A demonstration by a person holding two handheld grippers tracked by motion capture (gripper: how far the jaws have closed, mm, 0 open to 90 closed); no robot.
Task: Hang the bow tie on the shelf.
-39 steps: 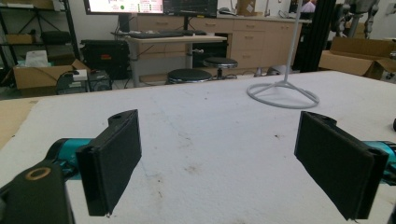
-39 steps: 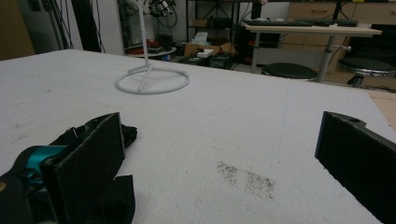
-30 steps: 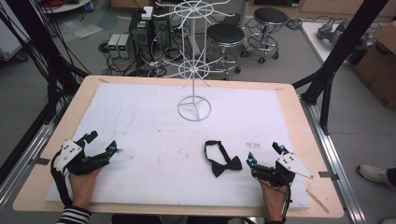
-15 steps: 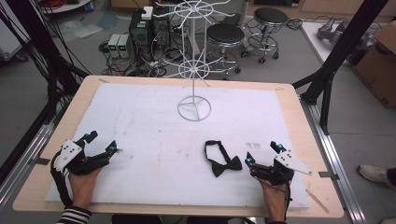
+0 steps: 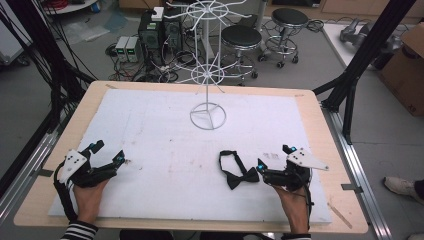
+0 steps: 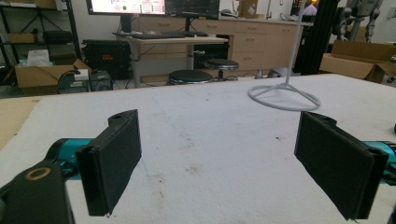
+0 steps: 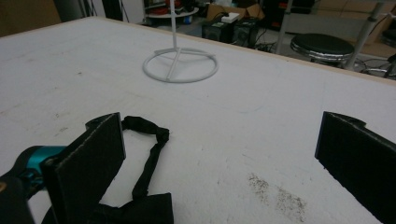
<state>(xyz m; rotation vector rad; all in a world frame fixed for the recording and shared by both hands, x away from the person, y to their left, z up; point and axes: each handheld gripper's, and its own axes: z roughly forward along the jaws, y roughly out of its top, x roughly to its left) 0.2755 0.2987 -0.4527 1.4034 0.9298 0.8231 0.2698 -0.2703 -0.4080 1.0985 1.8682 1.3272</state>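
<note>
Edging leftward, the right gripper (image 5: 272, 167) neared the bow tie (image 5: 239, 172), jaws wide, empty; left gripper (image 5: 106, 155) likewise.

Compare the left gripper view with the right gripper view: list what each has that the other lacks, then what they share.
Left gripper view alone: a desk with monitors and wooden cabinets behind the table. Right gripper view alone: the black bow tie lying by the right gripper, its strap looped toward the stand. Shared: the white stand's ring base, the white table cover, a black stool, open jaws.
</note>
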